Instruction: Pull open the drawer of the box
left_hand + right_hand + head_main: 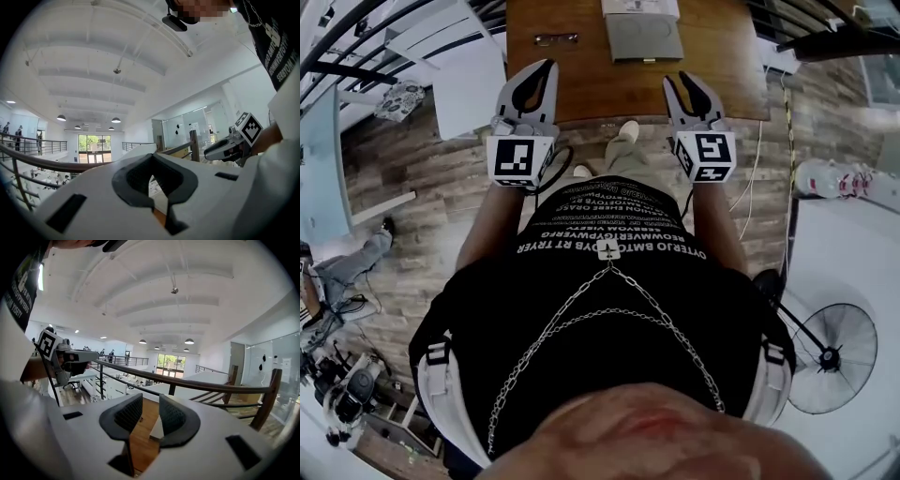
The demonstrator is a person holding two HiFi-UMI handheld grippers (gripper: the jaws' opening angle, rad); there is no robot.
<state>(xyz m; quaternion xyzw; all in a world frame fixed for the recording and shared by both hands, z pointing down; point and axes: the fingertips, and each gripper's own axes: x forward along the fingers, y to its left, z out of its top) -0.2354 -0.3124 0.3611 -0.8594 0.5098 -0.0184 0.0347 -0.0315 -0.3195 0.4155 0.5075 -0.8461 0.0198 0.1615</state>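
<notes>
The box [644,36], grey-beige and flat, lies on the far middle of the brown wooden table [581,80]; I cannot make out its drawer. Both grippers are held up in front of the person's chest, short of the table's near edge and well away from the box. My left gripper [546,67] has its fingertips together with nothing between them, as the left gripper view [152,159] also shows. My right gripper [682,84] stands partly open and empty, with a clear gap between its pads [150,401]. Both point slightly upward, towards the ceiling and railings.
A pair of glasses [555,38] lies on the table left of the box. A white desk [459,66] stands to the left, and a floor fan [830,356] to the right. A wooden-topped railing [197,383] runs beyond the table. Another person [342,267] is at the far left.
</notes>
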